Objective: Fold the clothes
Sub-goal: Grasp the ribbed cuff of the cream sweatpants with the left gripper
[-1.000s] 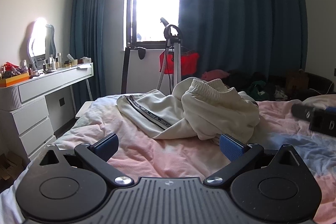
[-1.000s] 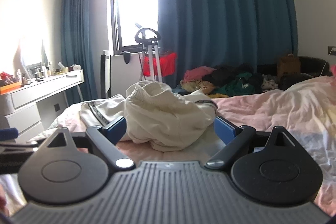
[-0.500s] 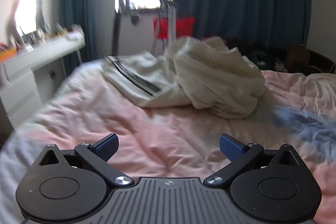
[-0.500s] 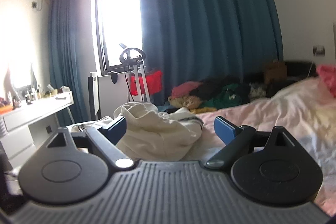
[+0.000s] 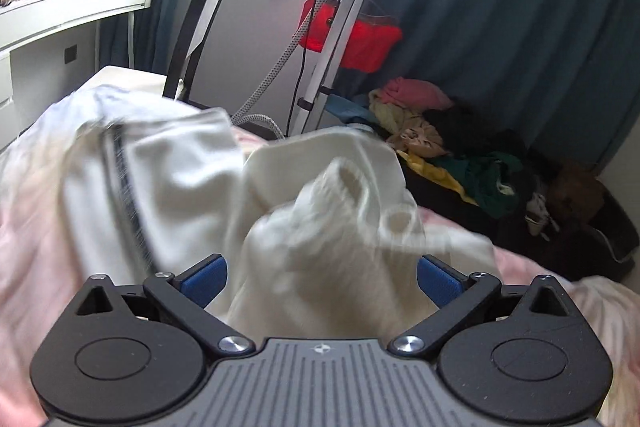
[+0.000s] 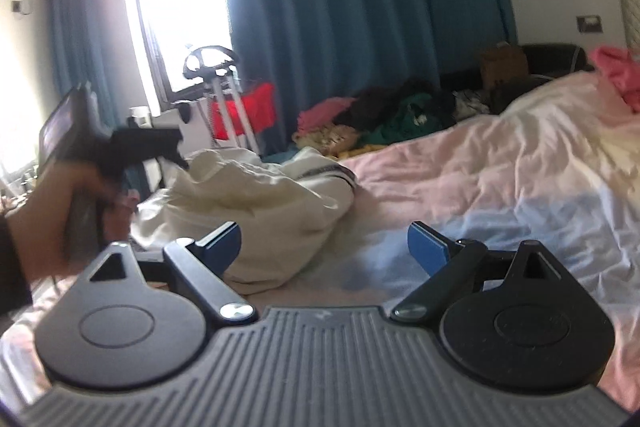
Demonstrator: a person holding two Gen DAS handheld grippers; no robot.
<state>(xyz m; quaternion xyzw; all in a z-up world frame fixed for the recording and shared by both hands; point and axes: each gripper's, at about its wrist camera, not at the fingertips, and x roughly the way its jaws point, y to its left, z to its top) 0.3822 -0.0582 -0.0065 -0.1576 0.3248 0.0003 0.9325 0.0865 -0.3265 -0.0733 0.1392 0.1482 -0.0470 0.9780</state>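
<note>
Lying crumpled on the pink bed (image 6: 500, 167), the cream garment (image 5: 312, 211) with a dark striped band sits near the bed's far edge, beside the window side of the room. The left gripper (image 5: 322, 277) has its blue-padded fingers (image 5: 204, 277) spread wide, a bunched fold of the cloth rising between them, though whether the pads touch it cannot be told through the blur. The right gripper (image 6: 324, 247) is likewise wide open and holds nothing; its left pad sits in front of the heap's near edge. In the right wrist view the left hand (image 6: 60, 211) grips its tool beside the pile. A clothes steamer (image 5: 340, 27) stands behind the bed.
</note>
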